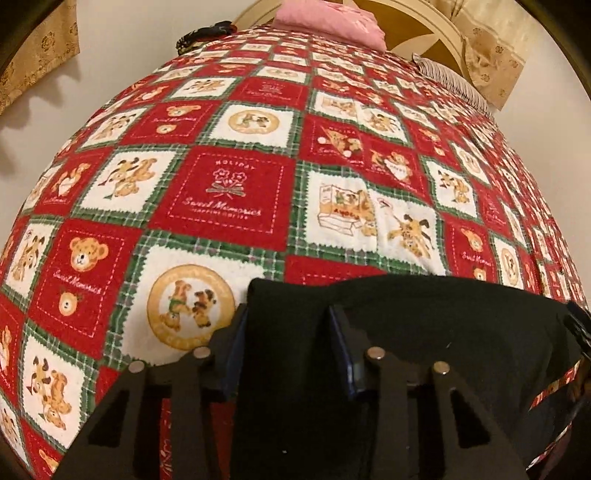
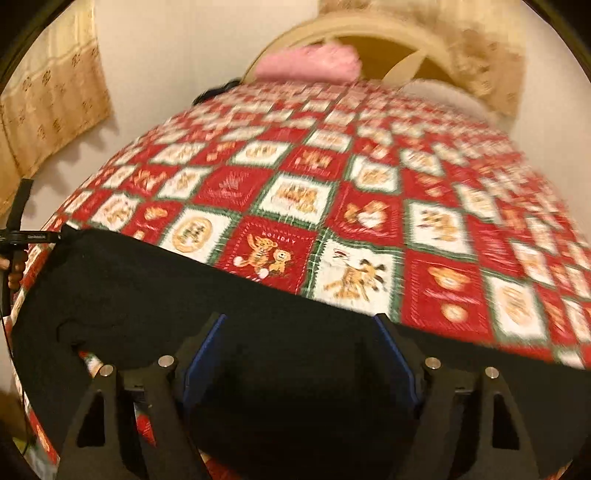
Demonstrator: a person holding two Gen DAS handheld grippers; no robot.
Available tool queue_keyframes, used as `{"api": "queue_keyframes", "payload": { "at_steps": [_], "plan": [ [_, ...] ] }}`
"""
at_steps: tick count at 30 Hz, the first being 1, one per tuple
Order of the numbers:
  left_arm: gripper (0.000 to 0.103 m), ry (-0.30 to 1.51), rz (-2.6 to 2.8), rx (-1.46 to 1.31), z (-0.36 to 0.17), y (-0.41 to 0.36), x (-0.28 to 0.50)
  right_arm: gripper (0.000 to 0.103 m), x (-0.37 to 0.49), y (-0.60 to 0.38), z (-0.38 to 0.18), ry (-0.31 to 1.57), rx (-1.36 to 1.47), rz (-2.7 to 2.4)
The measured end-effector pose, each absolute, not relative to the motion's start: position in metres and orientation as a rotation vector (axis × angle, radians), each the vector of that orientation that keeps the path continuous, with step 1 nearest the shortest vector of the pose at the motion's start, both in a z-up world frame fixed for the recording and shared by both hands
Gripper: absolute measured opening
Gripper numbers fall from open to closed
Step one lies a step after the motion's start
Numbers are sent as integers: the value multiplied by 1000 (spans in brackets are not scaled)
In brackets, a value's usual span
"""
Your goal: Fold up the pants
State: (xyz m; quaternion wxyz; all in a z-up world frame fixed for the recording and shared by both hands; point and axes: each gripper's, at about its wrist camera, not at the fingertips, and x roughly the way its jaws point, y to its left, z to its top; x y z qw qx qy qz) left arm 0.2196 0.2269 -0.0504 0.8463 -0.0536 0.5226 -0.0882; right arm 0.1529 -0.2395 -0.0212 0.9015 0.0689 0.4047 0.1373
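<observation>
The black pants (image 1: 443, 332) lie across the near edge of a bed, stretched between my two grippers. My left gripper (image 1: 288, 314) has its fingers around the left corner of the cloth, jaws partly closed with the fabric bunched between them. In the right wrist view the pants (image 2: 166, 288) run as a dark band from left to right. My right gripper (image 2: 299, 325) has its jaws wide apart with the black cloth lying between and under them. The left gripper's body shows in the right wrist view at the far left (image 2: 14, 236).
The bed is covered by a red, white and green patchwork quilt (image 1: 236, 192) with teddy bear prints. A pink pillow (image 1: 328, 18) and a cream headboard (image 2: 388, 33) are at the far end. A striped cloth (image 1: 454, 81) lies at the far right. Gold curtains hang on the wall (image 2: 51, 103).
</observation>
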Motion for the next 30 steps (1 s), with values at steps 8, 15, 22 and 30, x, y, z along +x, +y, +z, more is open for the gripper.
{"api": "queue_keyframes", "payload": {
  "at_steps": [8,15,22,30],
  "plan": [
    [50,1061,-185,-61,-54,217,225,47,185,-214,-44,916,-57,377],
    [14,1021,-235,-133,-37,213,225,4,157,-219,-5,839,-50,322],
    [14,778,-274,-175,34,226,168,4,57,-223,77,546,26,402],
    [17,573,-296,-220,55,255,58,4,-66,-202,70,445,25,517]
  ]
}}
